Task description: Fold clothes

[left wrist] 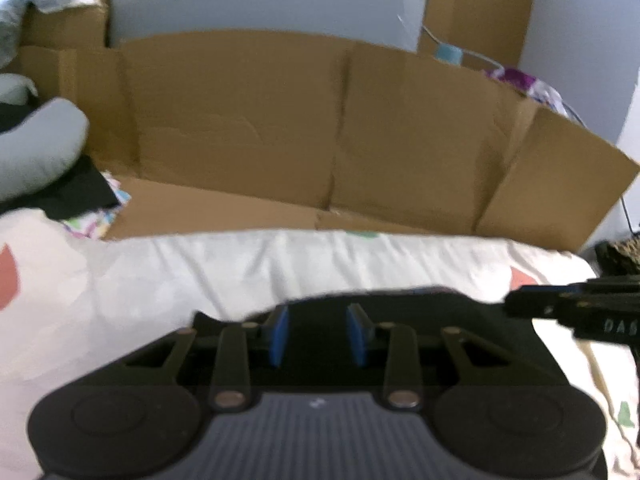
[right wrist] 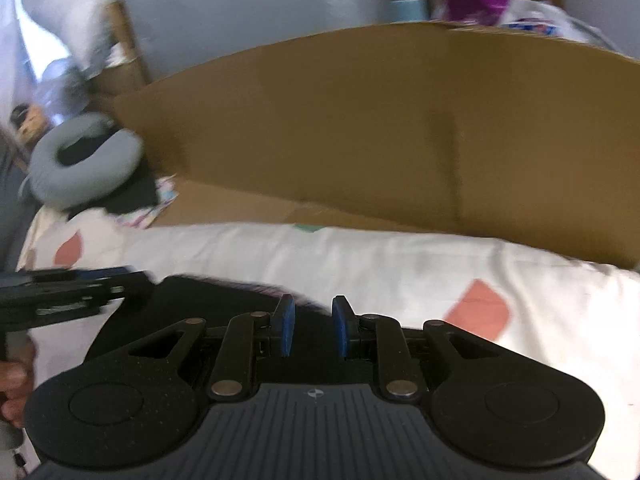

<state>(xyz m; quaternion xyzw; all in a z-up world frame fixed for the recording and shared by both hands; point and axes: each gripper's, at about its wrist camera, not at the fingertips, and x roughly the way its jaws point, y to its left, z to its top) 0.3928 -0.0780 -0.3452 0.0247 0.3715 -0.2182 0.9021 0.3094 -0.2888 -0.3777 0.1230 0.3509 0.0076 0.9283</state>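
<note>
Left gripper (left wrist: 318, 330), lower middle of left view, has fingers narrowly apart above black cloth (left wrist: 400, 304) on white sheet (left wrist: 160, 280). In right view, right gripper (right wrist: 313, 326) also narrowly apart, cloth (right wrist: 192, 300) lower left; cardboard (right wrist: 360, 120) behind.

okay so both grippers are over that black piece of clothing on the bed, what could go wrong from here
Both views are blurred, so a grab could miss the black garment edge. The left gripper and right gripper are open and close together, so they might collide. Either could also pinch the white bedsheet along with the cloth.
</note>
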